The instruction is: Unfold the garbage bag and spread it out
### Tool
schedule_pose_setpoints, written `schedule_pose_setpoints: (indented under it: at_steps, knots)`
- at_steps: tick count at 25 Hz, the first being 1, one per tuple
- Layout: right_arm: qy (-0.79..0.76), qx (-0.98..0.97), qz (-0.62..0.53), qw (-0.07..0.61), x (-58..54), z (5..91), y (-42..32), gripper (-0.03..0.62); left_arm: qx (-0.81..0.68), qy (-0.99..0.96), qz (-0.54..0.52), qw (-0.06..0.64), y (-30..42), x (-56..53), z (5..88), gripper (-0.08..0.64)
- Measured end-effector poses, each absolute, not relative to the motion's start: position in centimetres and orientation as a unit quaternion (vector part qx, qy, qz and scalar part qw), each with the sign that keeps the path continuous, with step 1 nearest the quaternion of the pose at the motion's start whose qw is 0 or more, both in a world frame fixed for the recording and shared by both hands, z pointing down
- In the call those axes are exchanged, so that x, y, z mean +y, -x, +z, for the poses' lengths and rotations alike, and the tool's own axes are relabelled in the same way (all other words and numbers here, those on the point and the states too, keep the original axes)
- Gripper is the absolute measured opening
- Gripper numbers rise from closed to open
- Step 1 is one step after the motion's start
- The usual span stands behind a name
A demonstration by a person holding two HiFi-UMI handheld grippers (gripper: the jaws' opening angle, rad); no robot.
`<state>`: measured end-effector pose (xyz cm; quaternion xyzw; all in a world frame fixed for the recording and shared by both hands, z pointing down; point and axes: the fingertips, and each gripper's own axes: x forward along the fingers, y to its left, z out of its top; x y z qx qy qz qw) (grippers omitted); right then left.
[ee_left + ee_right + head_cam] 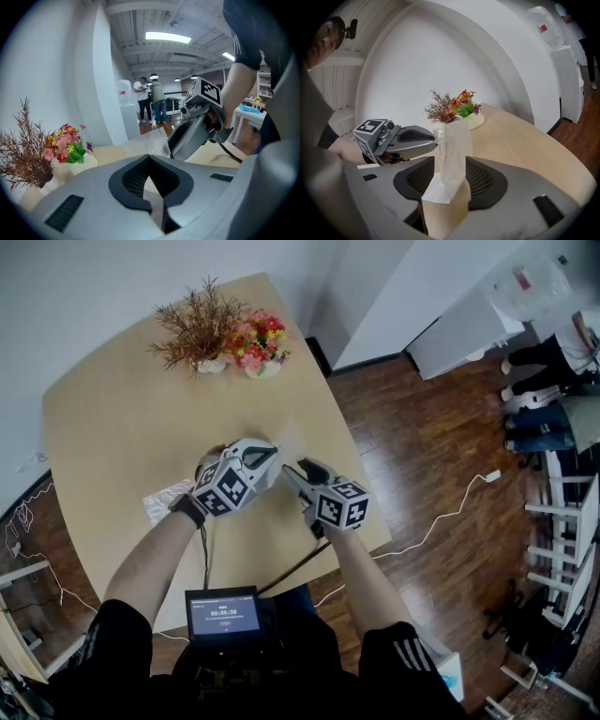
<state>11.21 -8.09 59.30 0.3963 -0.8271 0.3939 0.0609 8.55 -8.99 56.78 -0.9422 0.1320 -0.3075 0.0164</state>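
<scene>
Garbage bag (453, 150), long axis upright; left gripper (270, 457) jaws tight on it; right gripper (295, 472) jaws wide.

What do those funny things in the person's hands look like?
The left tool and right tool are grey and black, each with a white cube covered in black square markers. Black cables trail from them. The sleeves are short and black with white stripes.

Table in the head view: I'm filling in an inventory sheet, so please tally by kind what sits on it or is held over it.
Plant pots: 2
Hand-held grippers: 2
Garbage bag: 1
Crinkled plastic sheet: 1
Total: 6
</scene>
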Motion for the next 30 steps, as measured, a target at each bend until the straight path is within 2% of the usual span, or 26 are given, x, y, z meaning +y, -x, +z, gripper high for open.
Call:
schedule_pose_setpoints:
  at_steps: [3,6,10,15,17,19,23,27,29,30]
  knots:
    - [-0.405,-0.821,0.396,0.068,-8.3,60.1,-11.4,0.221,0.129,0.942,-0.308,0.017,-8.7,-8.8,56.8,0.000]
    - [-0.411,-0.820,0.392,0.072,-8.4,60.3,-11.5,0.090,0.129,0.942,-0.310,0.017,-8.7,-8.7,56.8,0.000]
    - [-0.412,-0.821,0.387,0.077,-8.5,60.5,-11.4,0.020,0.131,0.941,-0.313,0.016,-8.5,-8.7,57.0,0.000]
    - [-0.416,-0.820,0.385,0.078,-8.6,60.2,-11.5,0.017,0.137,0.936,-0.324,-0.009,-8.0,-8.5,57.4,0.008]
    - [-0.416,-0.821,0.385,0.077,-8.7,60.2,-11.5,0.017,0.131,0.932,-0.333,-0.055,-7.6,-8.0,58.0,0.174]
    - [-0.415,-0.821,0.383,0.077,-8.8,60.0,-11.4,0.017,0.124,0.928,-0.338,-0.095,-7.3,-7.3,58.3,0.229]
    - [-0.413,-0.824,0.381,0.076,-8.9,59.8,-11.2,0.017,0.106,0.926,-0.332,-0.145,-8.0,-5.9,58.5,0.242]
    - [-0.411,-0.824,0.381,0.078,-8.9,59.8,-10.9,0.017,0.105,0.922,-0.332,-0.166,-9.1,-5.6,59.8,0.231]
    - [-0.411,-0.824,0.381,0.081,-8.9,59.9,-10.9,0.017,0.102,0.922,-0.332,-0.169,-9.7,-5.5,59.7,0.193]
    - [-0.411,-0.824,0.380,0.082,-8.9,60.0,-11.0,0.017,0.103,0.923,-0.331,-0.167,-9.9,-5.7,59.7,0.147]
